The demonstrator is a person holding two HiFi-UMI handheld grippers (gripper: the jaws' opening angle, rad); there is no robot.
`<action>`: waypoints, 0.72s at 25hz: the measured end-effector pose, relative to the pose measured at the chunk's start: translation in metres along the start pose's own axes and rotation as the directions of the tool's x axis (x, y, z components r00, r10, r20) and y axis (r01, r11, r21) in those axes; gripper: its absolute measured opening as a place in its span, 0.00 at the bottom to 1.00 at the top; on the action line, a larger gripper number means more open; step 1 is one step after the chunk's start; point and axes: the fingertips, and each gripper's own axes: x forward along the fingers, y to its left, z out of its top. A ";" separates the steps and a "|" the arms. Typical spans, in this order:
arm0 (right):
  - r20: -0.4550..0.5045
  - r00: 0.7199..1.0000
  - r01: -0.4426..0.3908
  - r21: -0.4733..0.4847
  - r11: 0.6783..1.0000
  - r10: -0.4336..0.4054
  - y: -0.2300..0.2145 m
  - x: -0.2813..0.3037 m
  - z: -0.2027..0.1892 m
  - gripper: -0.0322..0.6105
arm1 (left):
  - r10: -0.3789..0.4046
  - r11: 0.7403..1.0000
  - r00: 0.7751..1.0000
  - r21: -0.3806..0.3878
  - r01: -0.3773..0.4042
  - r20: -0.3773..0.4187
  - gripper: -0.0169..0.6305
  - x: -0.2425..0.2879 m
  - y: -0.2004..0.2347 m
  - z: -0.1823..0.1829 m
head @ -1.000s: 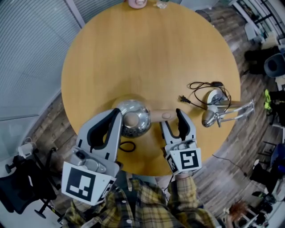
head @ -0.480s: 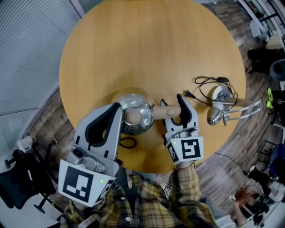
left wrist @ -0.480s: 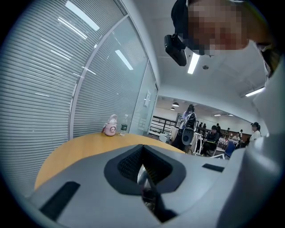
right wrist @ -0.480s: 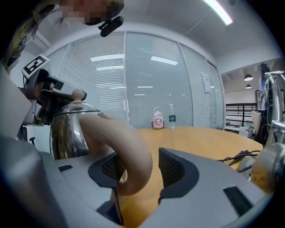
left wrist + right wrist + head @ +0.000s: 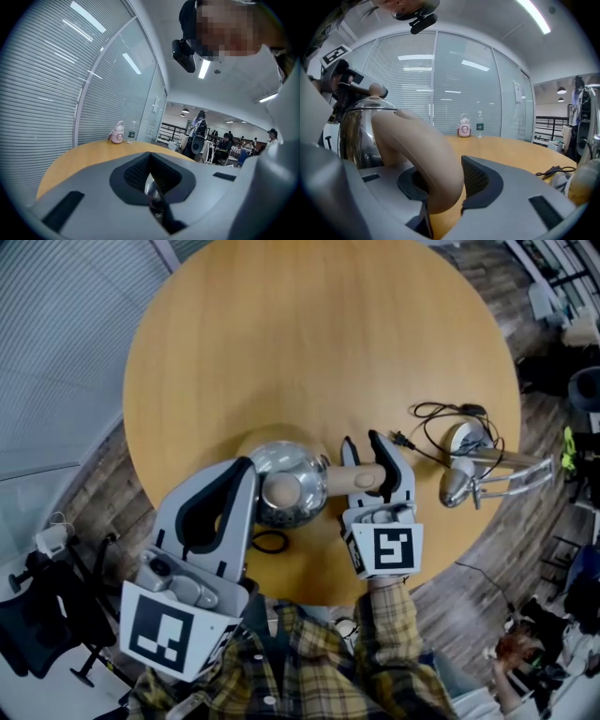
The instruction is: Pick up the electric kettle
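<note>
The kettle (image 5: 286, 486) stands upright on the round wooden counter (image 5: 309, 343), near the edge closest to the person, its steel body shining and its beige handle (image 5: 361, 478) reaching out to the right in the head view. The right gripper (image 5: 367, 454) has its fingers (image 5: 382, 457) on either side of that handle; they have just been closing, and in the right gripper view the handle fills the gap between them, with the pads against its sides. A plaid sleeve (image 5: 384, 634) shows behind this gripper.

The left gripper (image 5: 246, 470) sits just beside the kettle's body on the left, over the counter's near edge. In its own view its fingers are narrow, meeting at the tips with nothing between them; a sliver of shiny metal shows through the slit below.

To the right of the kettle, well apart from it, a round base (image 5: 457, 439) lies with a tangled black cord (image 5: 433, 418). At the counter's far edge stand a pink flask (image 5: 464, 127) and a small bottle (image 5: 479, 123), side by side
</note>
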 end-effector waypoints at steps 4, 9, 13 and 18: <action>0.005 0.999 0.040 -0.004 0.999 -0.040 0.002 0.000 0.000 0.20 | -0.002 1.000 1.000 -0.003 0.002 0.001 0.03 0.001 0.001 0.000; -0.002 0.996 0.095 0.028 0.995 -0.095 -0.001 0.000 -0.001 0.17 | -0.002 1.000 1.000 -0.004 0.002 0.004 0.03 0.000 0.002 0.001; 0.004 0.991 0.134 0.044 0.990 -0.135 -0.003 -0.001 -0.001 0.16 | -0.004 1.000 1.000 -0.002 0.004 0.006 0.03 -0.001 0.002 0.001; 0.016 0.986 0.163 0.065 0.984 -0.164 -0.005 -0.004 -0.001 0.16 | -0.003 1.000 1.000 -0.002 0.003 0.008 0.03 -0.003 0.003 0.002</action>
